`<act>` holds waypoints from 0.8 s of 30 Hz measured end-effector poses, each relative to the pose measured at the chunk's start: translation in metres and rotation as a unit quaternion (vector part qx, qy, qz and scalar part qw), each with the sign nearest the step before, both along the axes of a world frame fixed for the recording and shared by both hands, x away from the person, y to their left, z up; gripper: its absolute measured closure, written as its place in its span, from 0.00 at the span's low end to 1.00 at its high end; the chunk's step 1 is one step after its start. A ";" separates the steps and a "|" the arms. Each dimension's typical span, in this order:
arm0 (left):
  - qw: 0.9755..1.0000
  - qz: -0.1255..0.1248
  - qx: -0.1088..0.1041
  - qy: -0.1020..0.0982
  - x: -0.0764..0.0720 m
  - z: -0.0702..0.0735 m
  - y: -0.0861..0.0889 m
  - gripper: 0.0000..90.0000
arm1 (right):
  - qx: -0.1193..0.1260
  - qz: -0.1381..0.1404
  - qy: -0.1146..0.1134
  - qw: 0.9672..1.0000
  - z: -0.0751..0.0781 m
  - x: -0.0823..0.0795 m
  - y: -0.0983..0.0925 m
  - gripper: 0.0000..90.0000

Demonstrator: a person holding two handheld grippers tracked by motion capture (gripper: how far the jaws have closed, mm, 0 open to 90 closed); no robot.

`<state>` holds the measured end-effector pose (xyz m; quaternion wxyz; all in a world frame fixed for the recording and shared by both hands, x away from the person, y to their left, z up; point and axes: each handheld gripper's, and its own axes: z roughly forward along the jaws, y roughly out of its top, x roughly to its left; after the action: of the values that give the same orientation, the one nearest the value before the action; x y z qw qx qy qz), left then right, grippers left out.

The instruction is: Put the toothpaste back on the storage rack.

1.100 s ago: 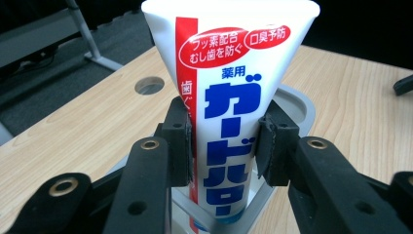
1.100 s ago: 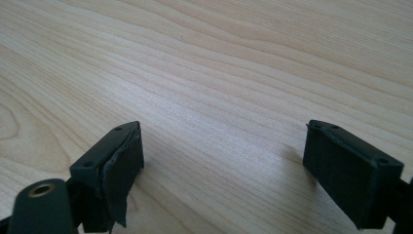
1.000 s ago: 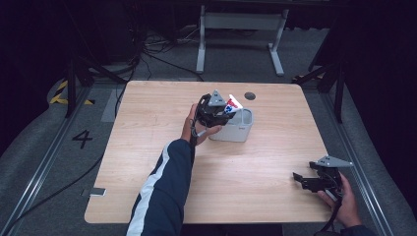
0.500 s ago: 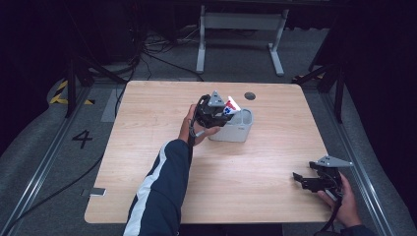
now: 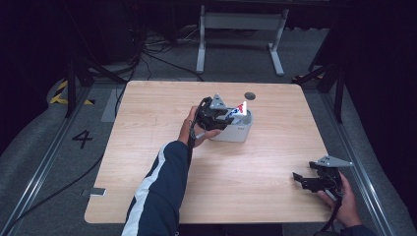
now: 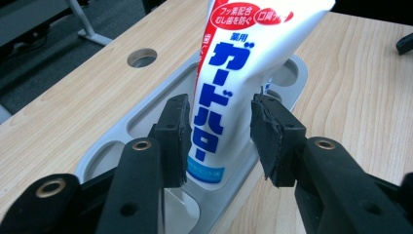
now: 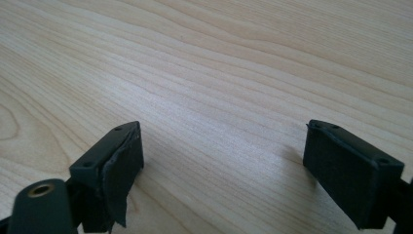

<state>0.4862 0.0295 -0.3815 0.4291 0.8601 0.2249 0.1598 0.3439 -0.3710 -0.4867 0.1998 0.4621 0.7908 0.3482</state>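
A white toothpaste tube with red and blue lettering stands cap down in a grey holder near the table's far middle. The tube leans up out of the holder. My left gripper straddles the tube's lower half. Its jaws have just been opening, and the pads sit right beside the tube without squeezing it. From above, the left gripper is at the holder's left side. My right gripper rests low at the table's near right, open over bare wood.
A round cable hole lies in the tabletop just behind the holder. The holder has several slots and round wells. A metal frame stands on the floor beyond the table.
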 end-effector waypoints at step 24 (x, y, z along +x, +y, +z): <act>1.000 0.008 -0.008 -0.010 -0.006 0.009 0.004 0.58 | 0.000 0.000 0.000 1.000 0.000 0.000 0.000 0.17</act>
<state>0.4805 0.0335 -0.3727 0.4370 0.8532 0.2286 0.1699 0.3439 -0.3710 -0.4867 0.1998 0.4620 0.7908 0.3482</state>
